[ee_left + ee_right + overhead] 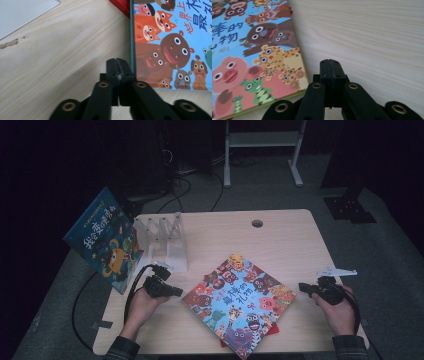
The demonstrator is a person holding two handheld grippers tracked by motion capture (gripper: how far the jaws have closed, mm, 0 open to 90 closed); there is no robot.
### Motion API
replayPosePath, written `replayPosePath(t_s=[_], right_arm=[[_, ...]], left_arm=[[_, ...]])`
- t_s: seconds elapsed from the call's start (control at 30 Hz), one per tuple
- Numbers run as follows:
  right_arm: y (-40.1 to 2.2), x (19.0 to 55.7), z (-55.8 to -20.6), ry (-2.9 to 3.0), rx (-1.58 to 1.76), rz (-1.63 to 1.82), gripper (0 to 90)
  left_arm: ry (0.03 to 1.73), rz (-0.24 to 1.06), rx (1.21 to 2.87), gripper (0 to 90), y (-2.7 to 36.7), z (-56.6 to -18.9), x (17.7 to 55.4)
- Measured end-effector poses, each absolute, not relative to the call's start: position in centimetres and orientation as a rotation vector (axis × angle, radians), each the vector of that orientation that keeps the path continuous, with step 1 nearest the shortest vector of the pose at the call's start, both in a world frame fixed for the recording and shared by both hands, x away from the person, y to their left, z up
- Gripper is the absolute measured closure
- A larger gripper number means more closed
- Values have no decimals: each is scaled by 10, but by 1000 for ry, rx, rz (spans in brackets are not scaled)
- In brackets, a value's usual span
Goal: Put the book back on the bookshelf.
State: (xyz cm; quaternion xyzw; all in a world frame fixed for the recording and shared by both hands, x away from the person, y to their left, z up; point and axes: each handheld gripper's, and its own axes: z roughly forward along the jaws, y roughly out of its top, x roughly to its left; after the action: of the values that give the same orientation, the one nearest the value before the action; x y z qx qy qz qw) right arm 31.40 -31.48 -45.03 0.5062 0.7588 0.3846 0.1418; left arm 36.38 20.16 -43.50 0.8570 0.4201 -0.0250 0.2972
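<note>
A: What did the surface and the room look like?

B: A pale wooden desk (280, 240) with a round cable hole (257, 223) near its 12 o'clock edge. Grey floor lay all round it, the room behind was dark, and a white metal frame (262, 145) stood out at 12 o'clock.

A: Any containers?

B: A clear slotted book rack (165, 240) stood at about 10 o'clock. I couldn't tell whether anything sat in its slots. A blue picture book (102, 240) leaned beside it, overhanging the desk's 9 o'clock edge.

A: And the book being worked on?

B: The animal picture book (239, 304) lay flat near 6 o'clock, turned cornerwise, with a red book (122, 6) peeking out beneath it.

A: The grippers?

B: The left gripper (172, 291) sat at the book's 9 o'clock side, jaws pressed together on nothing, their tips just beside the cover's edge. The right gripper (302, 287) was at 3 o'clock, also pressed together and empty, just off the book's corner.

A: Room to move?

B: Bare desk stretched from the book toward 12 and 2 o'clock. The book's lower corner reached the 6 o'clock edge.
</note>
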Motion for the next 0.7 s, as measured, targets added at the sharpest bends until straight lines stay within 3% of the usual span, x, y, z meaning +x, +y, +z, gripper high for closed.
replayPosePath(t_s=[0.7], right_arm=[[-310,304,-460,2245,1457,1116,892]], left_arm=[[1079,-78,2303,896,194,-437,358]])
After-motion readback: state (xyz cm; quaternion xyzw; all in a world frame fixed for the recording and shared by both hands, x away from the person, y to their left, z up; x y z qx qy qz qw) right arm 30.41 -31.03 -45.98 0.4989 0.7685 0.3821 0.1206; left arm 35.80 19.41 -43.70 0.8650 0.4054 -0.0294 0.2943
